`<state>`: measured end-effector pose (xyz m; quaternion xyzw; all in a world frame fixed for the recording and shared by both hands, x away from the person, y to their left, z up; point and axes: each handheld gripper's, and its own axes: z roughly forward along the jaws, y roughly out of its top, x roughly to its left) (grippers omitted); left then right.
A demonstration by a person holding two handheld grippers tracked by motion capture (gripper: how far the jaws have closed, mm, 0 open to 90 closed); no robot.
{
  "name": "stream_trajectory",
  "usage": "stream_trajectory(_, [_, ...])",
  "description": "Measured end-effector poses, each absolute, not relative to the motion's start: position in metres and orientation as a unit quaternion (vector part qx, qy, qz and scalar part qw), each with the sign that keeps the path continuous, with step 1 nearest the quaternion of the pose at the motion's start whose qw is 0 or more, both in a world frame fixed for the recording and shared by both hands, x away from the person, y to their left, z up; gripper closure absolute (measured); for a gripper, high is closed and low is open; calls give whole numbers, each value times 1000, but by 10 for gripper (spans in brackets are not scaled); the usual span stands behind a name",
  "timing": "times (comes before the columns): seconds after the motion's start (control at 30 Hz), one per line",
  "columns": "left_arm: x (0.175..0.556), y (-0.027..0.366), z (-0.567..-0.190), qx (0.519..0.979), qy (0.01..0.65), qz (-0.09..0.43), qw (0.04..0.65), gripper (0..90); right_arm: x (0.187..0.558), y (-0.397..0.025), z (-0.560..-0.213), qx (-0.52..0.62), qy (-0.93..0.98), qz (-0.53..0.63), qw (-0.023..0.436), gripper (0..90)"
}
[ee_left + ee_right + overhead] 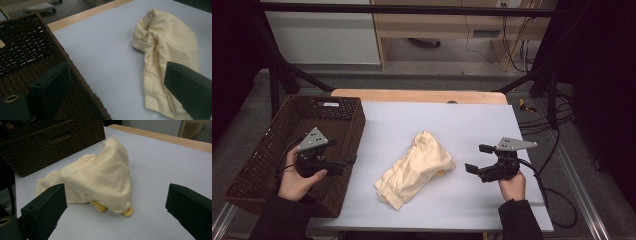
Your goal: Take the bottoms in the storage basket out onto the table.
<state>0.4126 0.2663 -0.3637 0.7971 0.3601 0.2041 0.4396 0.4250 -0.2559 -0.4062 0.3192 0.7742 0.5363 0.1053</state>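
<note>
A crumpled cream cloth [417, 167] [162, 42] [100, 175] lies in the middle of the white table top [452, 120]. Small yellow bits [100, 206] poke out from under its near edge. My left gripper [348, 161] [117, 72] is open, hovering over the right wall of a dark wicker basket [357, 125] and pointing towards the cloth. The right gripper [477, 158] [116, 192] is also open, a short way to the right of the cloth and facing it. Neither gripper touches the cloth.
The wicker basket [57, 42] [62, 135] stands at the table's left side, its inside looking bare where it shows. A wooden strip [422, 95] runs along the table's far edge. Dark frame legs and cables [557, 120] stand off to the right.
</note>
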Motion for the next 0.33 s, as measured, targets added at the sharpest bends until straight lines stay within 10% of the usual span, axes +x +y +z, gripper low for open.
stream_trajectory(0.33, [414,269,-365,796,363,204,439,68,425,-256,-406,320,775,536,104,38])
